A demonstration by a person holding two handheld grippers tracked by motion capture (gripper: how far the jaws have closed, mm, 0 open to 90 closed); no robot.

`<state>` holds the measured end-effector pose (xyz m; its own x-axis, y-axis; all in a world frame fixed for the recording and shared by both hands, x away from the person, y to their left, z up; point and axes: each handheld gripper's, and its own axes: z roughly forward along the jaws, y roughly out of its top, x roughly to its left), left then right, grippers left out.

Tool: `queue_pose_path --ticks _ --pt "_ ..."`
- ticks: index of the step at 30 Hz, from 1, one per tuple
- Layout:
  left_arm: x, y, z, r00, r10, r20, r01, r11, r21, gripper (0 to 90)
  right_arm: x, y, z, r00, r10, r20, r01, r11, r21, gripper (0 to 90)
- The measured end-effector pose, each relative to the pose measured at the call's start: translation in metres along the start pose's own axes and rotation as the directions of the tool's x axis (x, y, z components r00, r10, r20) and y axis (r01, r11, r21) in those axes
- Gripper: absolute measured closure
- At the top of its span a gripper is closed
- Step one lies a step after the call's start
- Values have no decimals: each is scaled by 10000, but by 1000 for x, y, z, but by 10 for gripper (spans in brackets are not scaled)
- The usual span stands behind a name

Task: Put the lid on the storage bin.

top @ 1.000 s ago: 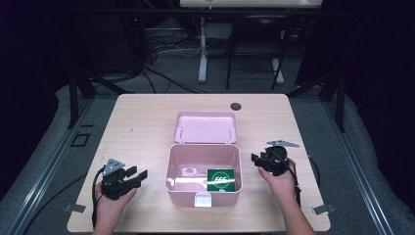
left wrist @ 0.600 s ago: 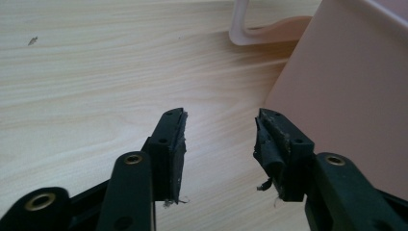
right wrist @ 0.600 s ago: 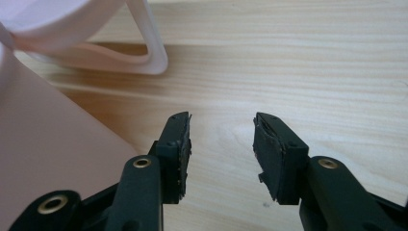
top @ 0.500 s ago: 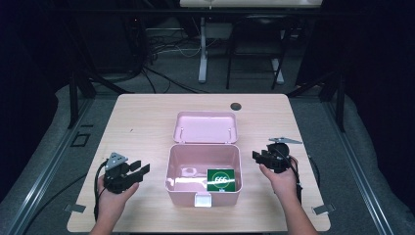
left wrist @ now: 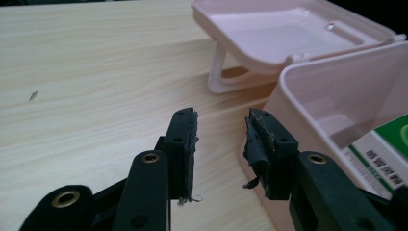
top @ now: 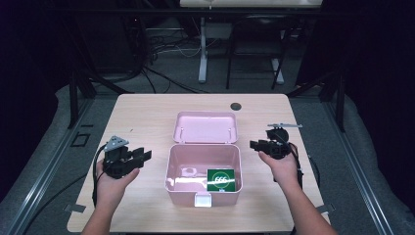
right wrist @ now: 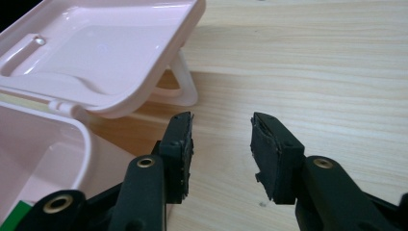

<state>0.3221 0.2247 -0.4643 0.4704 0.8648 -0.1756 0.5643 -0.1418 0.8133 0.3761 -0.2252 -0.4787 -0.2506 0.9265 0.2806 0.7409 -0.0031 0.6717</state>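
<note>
A pink plastic box (top: 203, 188) stands open in the middle of the wooden table, its lid (top: 206, 127) thrown back flat behind it. Inside lies a green and white packet (top: 221, 179) at the right of the box floor. My left gripper (top: 145, 156) hovers left of the box, open and empty, pointing at its left wall (left wrist: 308, 101). My right gripper (top: 254, 145) is open and empty just right of the box's back corner (right wrist: 45, 144). The lid (right wrist: 103, 48) and its handle (right wrist: 185, 86) lie ahead of the right jaws.
A small dark round disc (top: 236, 105) sits near the table's far edge (top: 195, 95). Bare wood spreads left (left wrist: 86, 86) and right (right wrist: 312, 72) of the box. Dark floor, cables and table legs lie beyond the table.
Both grippers have drifted slightly inward toward the box. Their jaws stay open and nothing was grasped.
</note>
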Motion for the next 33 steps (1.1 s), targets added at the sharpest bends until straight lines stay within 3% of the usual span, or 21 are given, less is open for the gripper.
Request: queue_pose_path --ticks 2,3,4,9,11,12,13,19,20,23,29,33 --pt "-2 2 -1 10000 27 50 -27 10000 -58 646 3 3 3 10000 -14 -77 14 10000 -59 598" --pt "-6 3 -4 9993 -34 376 44 9997 -253 649 4 6 2 9999 -93 -41 94 9997 241 599" --pt "-6 3 -4 9993 -34 376 44 9997 -253 654 4 6 2 9999 -93 -41 94 9997 241 599" --pt "-21 0 -8 9945 375 983 -357 9992 -195 653 14 19 5 9998 -131 -123 136 9991 403 604" --pt "-24 -1 -9 9940 476 988 -463 9988 -157 652 16 22 5 9997 -202 -125 208 9986 495 605" --pt "-30 -2 -9 9924 772 961 -768 9970 -79 650 19 27 6 9998 -180 -78 183 9992 346 609" --pt "-32 -2 -8 9917 873 947 -876 9962 -6 648 20 30 4 9998 -214 -38 216 9980 602 611" --pt "-39 -5 -4 9896 1083 947 -1104 9938 166 642 25 45 9 9998 -98 153 89 9982 590 618" --pt "-39 -6 -4 9896 1069 958 -1093 9938 196 642 26 48 8 9996 -148 230 128 9965 824 618" --pt "-41 -8 0 9888 1111 997 -1146 9930 300 641 27 54 10 9997 -81 248 65 9979 651 619" --pt "-41 -12 6 9881 1050 1127 -1112 9925 504 638 26 66 17 9992 91 396 -132 9943 1053 623" --pt "-40 -15 7 9883 982 1164 -1057 9926 603 643 27 73 23 9988 76 489 -123 9952 966 627"
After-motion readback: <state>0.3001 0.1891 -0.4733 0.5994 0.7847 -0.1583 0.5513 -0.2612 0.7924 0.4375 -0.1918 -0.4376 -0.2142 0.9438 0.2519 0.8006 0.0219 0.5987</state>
